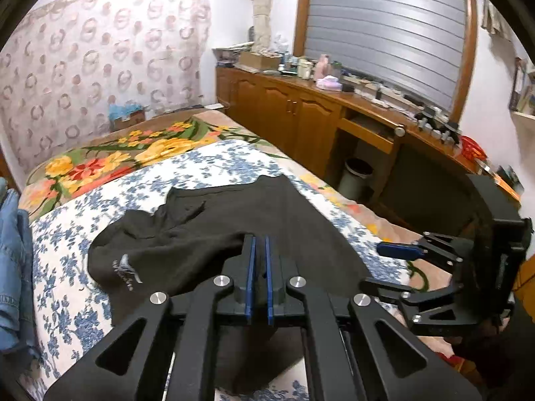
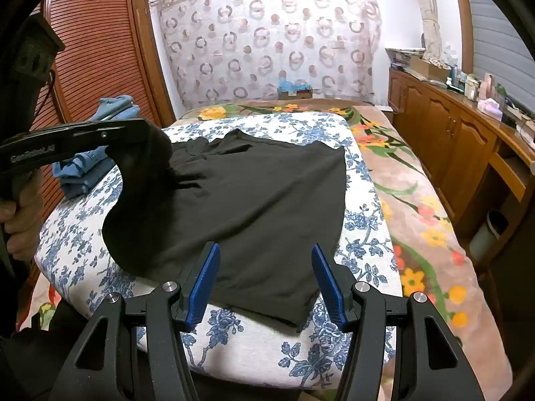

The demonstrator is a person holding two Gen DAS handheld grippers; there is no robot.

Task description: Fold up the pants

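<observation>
Black pants (image 2: 254,207) lie spread on a blue-flowered white cushion (image 2: 364,244) on the bed. My left gripper (image 1: 260,250) is shut on a fold of the pants (image 1: 207,234) and lifts their left edge; in the right wrist view it shows at the left (image 2: 147,140) with black cloth hanging from it. My right gripper (image 2: 265,267) is open and empty, just above the pants' near edge. It shows at the right of the left wrist view (image 1: 394,267).
A folded blue denim garment (image 2: 90,163) lies at the cushion's left. A floral blanket (image 2: 418,220) covers the bed. A wooden cabinet (image 1: 294,120) with a cluttered top and a bin (image 1: 356,177) stand to the right. A wooden wardrobe (image 2: 100,50) stands left.
</observation>
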